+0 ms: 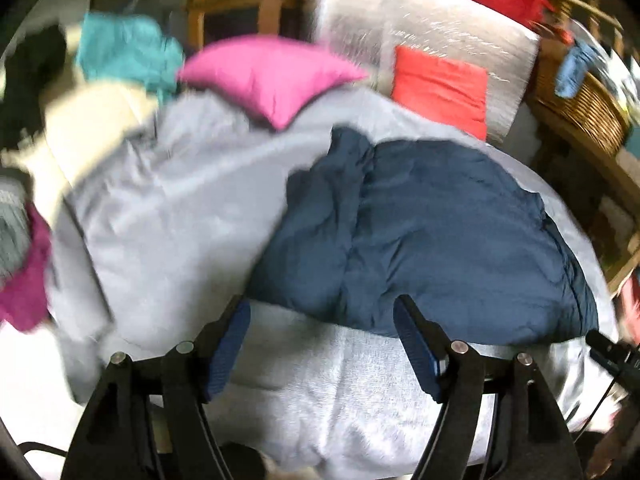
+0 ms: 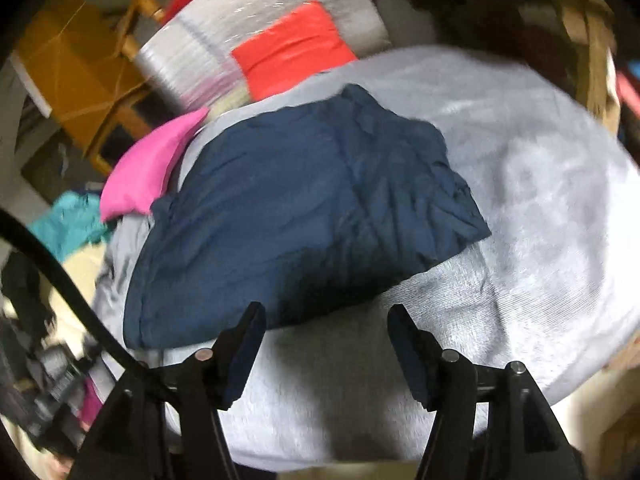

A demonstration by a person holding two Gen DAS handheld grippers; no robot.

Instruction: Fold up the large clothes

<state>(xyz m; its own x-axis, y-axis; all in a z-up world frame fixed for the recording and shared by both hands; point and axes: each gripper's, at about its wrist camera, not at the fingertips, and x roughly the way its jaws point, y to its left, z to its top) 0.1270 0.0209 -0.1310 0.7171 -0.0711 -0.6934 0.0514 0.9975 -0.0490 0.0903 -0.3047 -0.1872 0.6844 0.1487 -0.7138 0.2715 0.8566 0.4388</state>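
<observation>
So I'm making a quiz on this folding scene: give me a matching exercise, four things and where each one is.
Things:
1. navy garment
2. pink pillow
3. orange-red cushion
4. teal cloth

Places:
A. leaning on the plastic-wrapped pad
B. in the pile off the left edge of the bed
C. folded on the grey cover, just ahead of both open grippers
D. on the far edge of the grey cover, left of the cushion

Pairs: 1-C, 2-D, 3-A, 4-B
</observation>
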